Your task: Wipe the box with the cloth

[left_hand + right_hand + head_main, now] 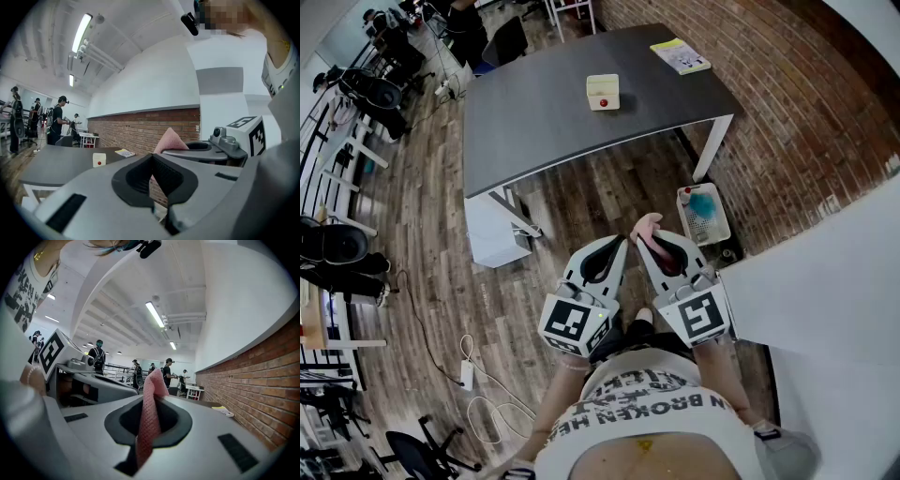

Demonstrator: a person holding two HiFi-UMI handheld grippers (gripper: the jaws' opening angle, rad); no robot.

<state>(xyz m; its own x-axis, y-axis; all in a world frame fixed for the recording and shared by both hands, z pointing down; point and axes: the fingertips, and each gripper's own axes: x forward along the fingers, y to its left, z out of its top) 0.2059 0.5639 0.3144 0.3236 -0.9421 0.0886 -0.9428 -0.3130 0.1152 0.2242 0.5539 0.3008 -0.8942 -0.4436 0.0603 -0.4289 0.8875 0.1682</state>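
A small cream box [603, 92] with a red dot stands on the dark grey table [534, 122], far ahead of both grippers. The box [99, 160] also shows small at the left of the left gripper view. My right gripper [649, 240] is shut on a pink cloth [645, 225]; the cloth [150, 413] runs up between its jaws and sticks out past their tips. My left gripper [615, 247] is held beside it, close to my body, jaws shut and nothing in them. From the left gripper [152, 158] the cloth [169, 139] shows as a pink peak.
A yellow book [680, 55] lies at the table's far right corner. A white basket [705, 214] stands on the wood floor by the table leg, and a white cabinet [492, 230] under the table's left end. Brick wall at right; people and chairs at the far left.
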